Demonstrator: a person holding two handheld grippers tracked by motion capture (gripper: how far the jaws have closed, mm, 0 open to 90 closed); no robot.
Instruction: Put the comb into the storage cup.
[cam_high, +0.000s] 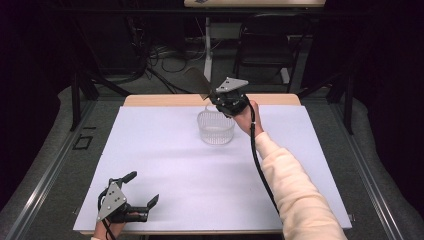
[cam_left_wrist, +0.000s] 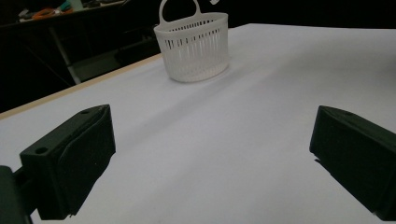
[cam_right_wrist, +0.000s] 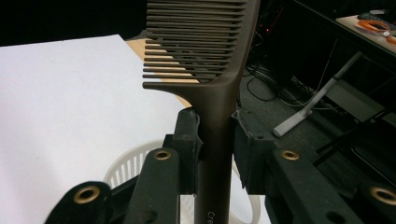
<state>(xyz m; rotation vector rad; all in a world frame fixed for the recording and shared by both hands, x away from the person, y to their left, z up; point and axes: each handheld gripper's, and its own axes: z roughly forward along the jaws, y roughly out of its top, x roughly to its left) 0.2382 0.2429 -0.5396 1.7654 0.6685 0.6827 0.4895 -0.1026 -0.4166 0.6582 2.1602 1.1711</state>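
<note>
High view, reading from its left: we are resting our left gripper low at the near left corner of the white tabletop sheet, with its jaws standing wide apart and nothing between them. Left gripper view is showing the same thing, the two black pads spread far to either side over bare sheet, and the white slotted plastic basket with a loop handle standing upright well beyond them.

Moving to the middle of the high view, that basket is sitting toward the far side of the sheet, and as far as we can tell it is holding nothing.

Further right, we are holding our right gripper up in the air just above and behind the far rim of the basket. Its jaws are clamped on the handle of a dark brown plastic wide-toothed comb, with the toothed end pointing up and away past the table's far edge.

We are judging the work as about half done: the comb is already picked up and carried to the basket, but it is not yet inside. What is left is lowering it over the opening, letting go, and drawing the gripper clear.
</note>
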